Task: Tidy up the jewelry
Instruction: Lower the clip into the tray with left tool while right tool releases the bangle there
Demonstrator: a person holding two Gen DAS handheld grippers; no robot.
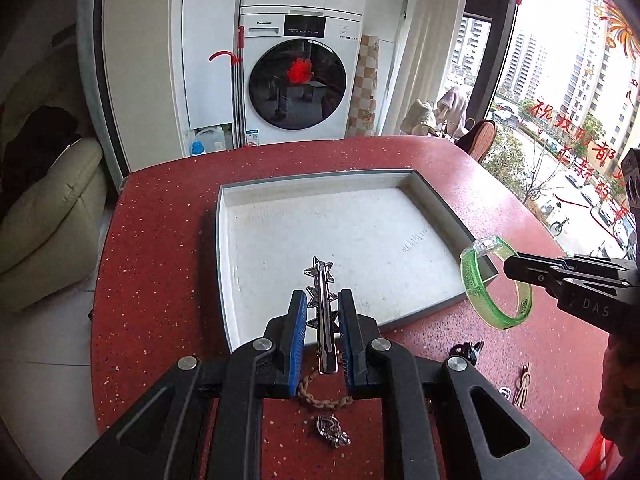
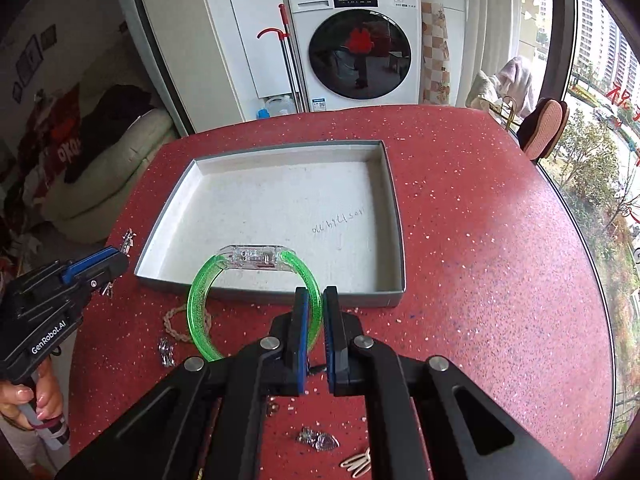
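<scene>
My left gripper (image 1: 323, 296) is shut on a silver hair clip with star shapes (image 1: 320, 276) and holds it above the near edge of a shallow white tray with a grey rim (image 1: 218, 240). My right gripper (image 2: 316, 296) is shut on a green see-through bangle (image 2: 200, 300) with a clear block on top, just in front of the tray's (image 2: 394, 216) near wall. The bangle (image 1: 496, 288) hangs at the tray's right corner in the left wrist view, with the right gripper (image 1: 516, 268) beside it. The left gripper (image 2: 116, 260) shows at the left.
On the red speckled table (image 2: 480, 240) near me lie a brown braided cord (image 1: 320, 402), a silver pendant (image 1: 332, 430), a dark piece (image 1: 464, 350), a thin metal pin (image 1: 522, 384) and a pale clip (image 2: 356, 460). A washing machine (image 1: 298, 80) stands beyond the table.
</scene>
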